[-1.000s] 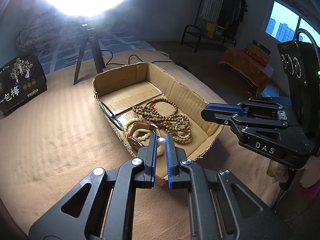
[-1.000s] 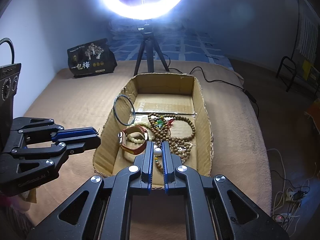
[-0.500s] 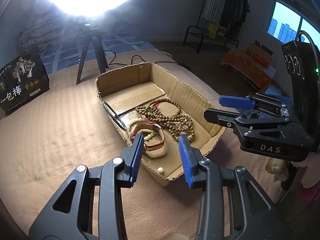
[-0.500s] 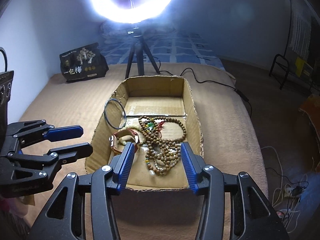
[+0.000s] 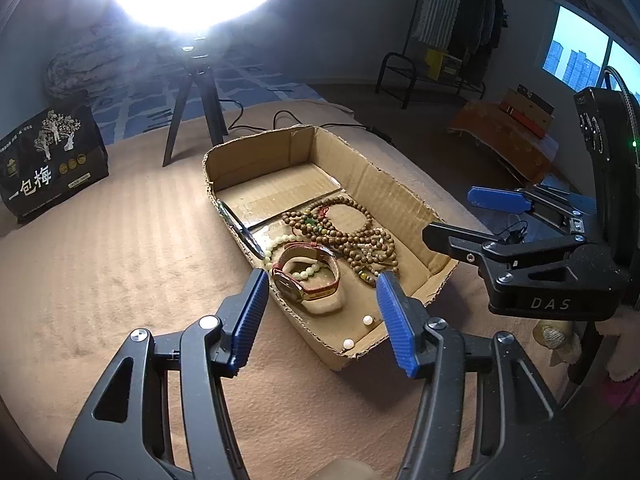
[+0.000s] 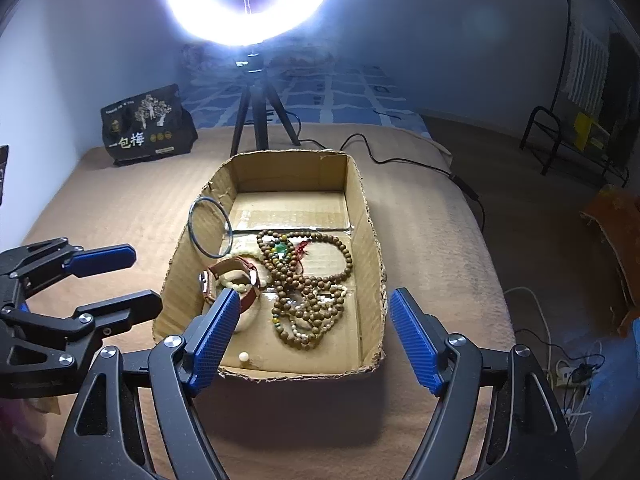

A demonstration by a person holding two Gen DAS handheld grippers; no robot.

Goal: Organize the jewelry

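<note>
An open cardboard box [image 5: 400, 200] lies on the tan blanket. In it are wooden bead strands [image 5: 360, 240], a watch with a red-brown strap [image 5: 308, 276], a pale bead bracelet [image 5: 280, 242] and a thin bangle [image 6: 210, 227] leaning on the left wall. Two loose pearls [image 5: 367, 320] [image 5: 349, 343] rest on the box floor at its near end. Only one pearl [image 6: 243, 357] shows in the right wrist view. My left gripper [image 5: 323, 276] and right gripper [image 6: 315, 294] hover over that near end side by side. Both sets of jaws are opening, with nothing held.
A ring light on a black tripod [image 6: 260, 120] stands behind the box, its cable [image 6: 400, 160] trailing right. A black printed bag [image 5: 48, 160] sits at the far left. A clothes rack [image 5: 440, 60] and floor clutter lie off the bed's right edge.
Each gripper was shut on a pearl a second ago. Both have spread their jaws, and the pearls now lie on the box floor near its front wall.
</note>
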